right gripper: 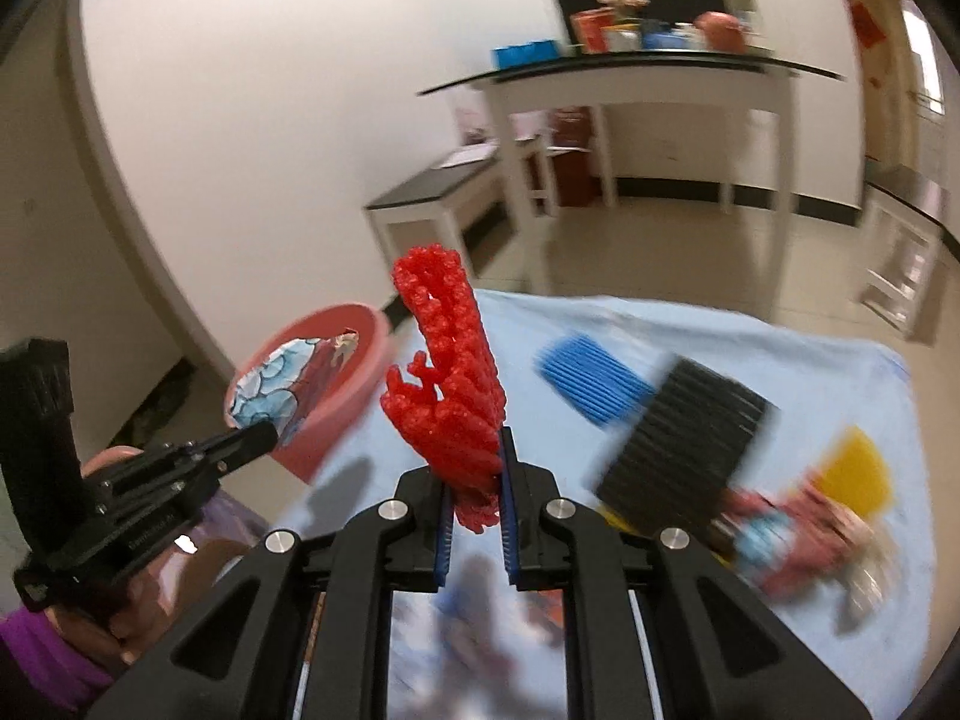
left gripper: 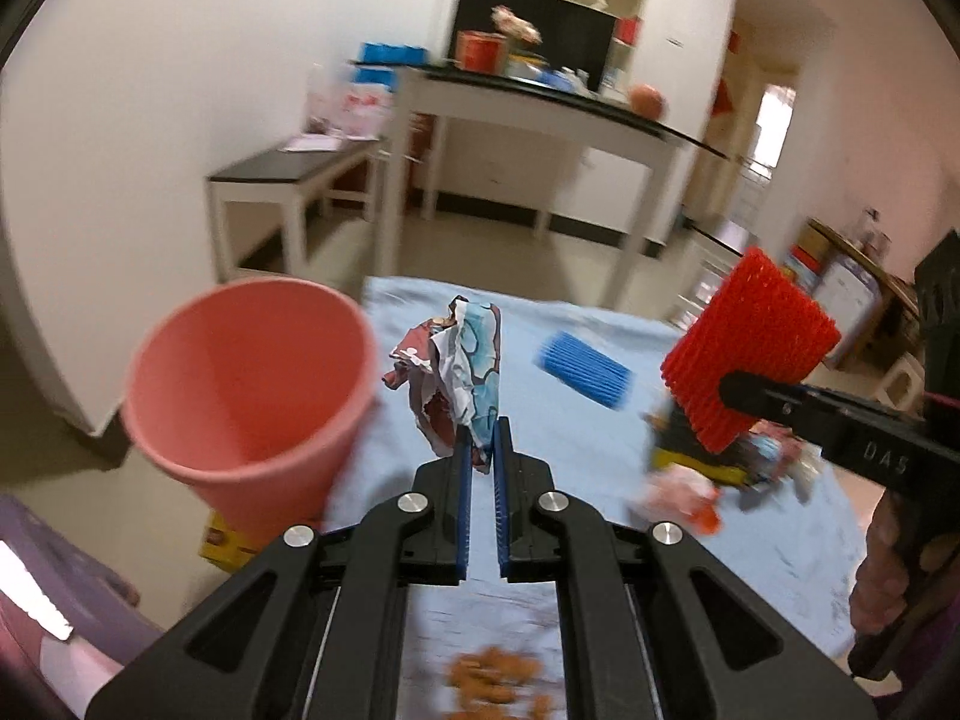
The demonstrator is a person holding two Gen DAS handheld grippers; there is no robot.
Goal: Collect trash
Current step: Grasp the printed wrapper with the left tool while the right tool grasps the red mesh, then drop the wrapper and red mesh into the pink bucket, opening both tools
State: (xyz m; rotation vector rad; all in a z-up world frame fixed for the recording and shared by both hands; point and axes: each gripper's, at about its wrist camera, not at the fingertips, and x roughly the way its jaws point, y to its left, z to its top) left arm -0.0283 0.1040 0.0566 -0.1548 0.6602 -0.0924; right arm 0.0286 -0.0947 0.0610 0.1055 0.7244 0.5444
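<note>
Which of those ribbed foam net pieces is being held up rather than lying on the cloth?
The red foam net, clamped in the right gripper; the blue and black ones aren't gripped.

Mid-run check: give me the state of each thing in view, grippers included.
left gripper: shut on crumpled wrapper, lifted
right gripper: shut on red foam net, lifted
pink bin: open, tilted, interior looks empty
blue foam net: lying on cloth
black foam net: lying on trash pile

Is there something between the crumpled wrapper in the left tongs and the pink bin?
Nothing visible. The wrapper hangs in the left tongs just beside the bin rim, with only open air between them.
</note>
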